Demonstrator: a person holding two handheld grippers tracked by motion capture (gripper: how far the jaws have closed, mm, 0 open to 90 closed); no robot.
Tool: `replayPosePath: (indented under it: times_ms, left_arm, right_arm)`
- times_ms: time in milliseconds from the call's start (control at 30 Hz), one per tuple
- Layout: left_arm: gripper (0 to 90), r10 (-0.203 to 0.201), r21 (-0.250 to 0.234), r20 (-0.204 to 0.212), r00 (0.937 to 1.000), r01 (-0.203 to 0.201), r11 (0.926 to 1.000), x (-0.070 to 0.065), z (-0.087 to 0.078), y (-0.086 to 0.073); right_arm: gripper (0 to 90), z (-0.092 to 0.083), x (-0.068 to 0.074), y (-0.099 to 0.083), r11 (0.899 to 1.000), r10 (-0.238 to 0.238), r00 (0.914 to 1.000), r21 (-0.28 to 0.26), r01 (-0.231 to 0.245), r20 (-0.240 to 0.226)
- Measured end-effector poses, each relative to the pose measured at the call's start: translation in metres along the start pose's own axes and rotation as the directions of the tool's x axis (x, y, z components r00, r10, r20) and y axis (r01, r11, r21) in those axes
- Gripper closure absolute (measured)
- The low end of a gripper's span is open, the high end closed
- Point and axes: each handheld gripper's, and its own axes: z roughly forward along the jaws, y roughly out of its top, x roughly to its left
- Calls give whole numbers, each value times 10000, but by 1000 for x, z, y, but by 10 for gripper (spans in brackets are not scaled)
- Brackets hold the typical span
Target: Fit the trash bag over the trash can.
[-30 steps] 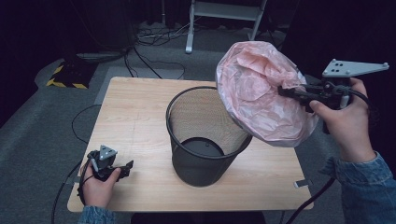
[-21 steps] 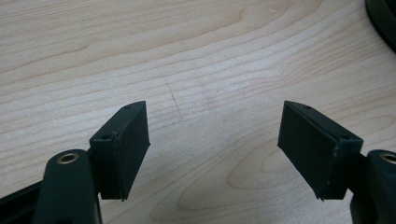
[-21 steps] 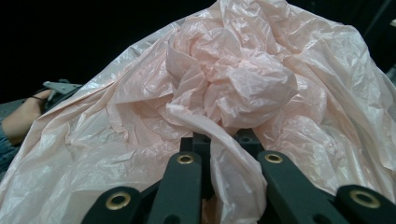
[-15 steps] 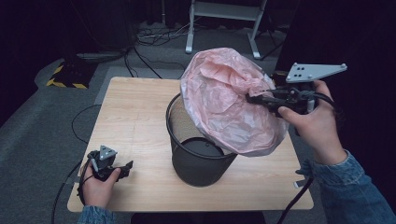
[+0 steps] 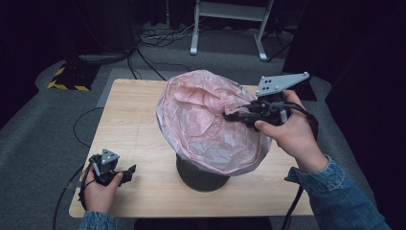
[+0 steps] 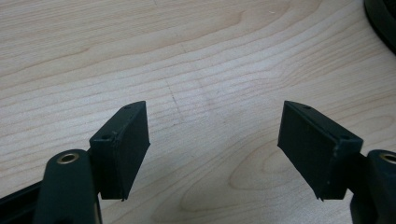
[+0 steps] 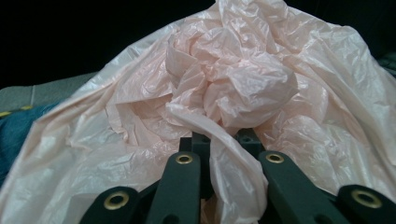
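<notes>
A pink plastic bag (image 5: 208, 122) billows open over the black mesh bin (image 5: 201, 176) in the middle of the table, hiding the bin's rim. My right gripper (image 5: 231, 115) is shut on the bag's edge at its right side; in the right gripper view the crumpled pink bag (image 7: 224, 88) is pinched between the jaws. Down at the table's front left corner, my left gripper (image 5: 130, 171) rests low over the wood with its jaws wide apart and nothing between them; its fingers (image 6: 122, 147) frame bare table in the left gripper view.
The light wooden table (image 5: 129, 115) stands on grey carpet. Cables (image 5: 158, 36) and a white stand's legs (image 5: 227, 28) lie beyond the far edge. A yellow-black striped strip (image 5: 69, 79) lies on the floor at the left. The bin's dark base (image 6: 383, 21) edges into the left gripper view.
My right gripper has carried the pink bag leftward and down, from beside the bin to over its mouth, which the bag now covers. The left gripper has stayed put.
</notes>
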Motion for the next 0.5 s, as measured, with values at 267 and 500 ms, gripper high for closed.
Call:
replayPosePath:
  times_ms: [267, 500]
  left_arm:
    - [247, -55, -107, 40, 10000, 55, 9999, -2, -2, 2]
    - [233, -209, -567, 116, 9997, 215, 9982, -4, -13, 12]
  right_arm:
    - [491, 17, -1, -10, 9999, 109, 9999, 62, -108, -130]
    - [304, 2, -5, -12, 9953, 26, 9998, -971, -5, 214]
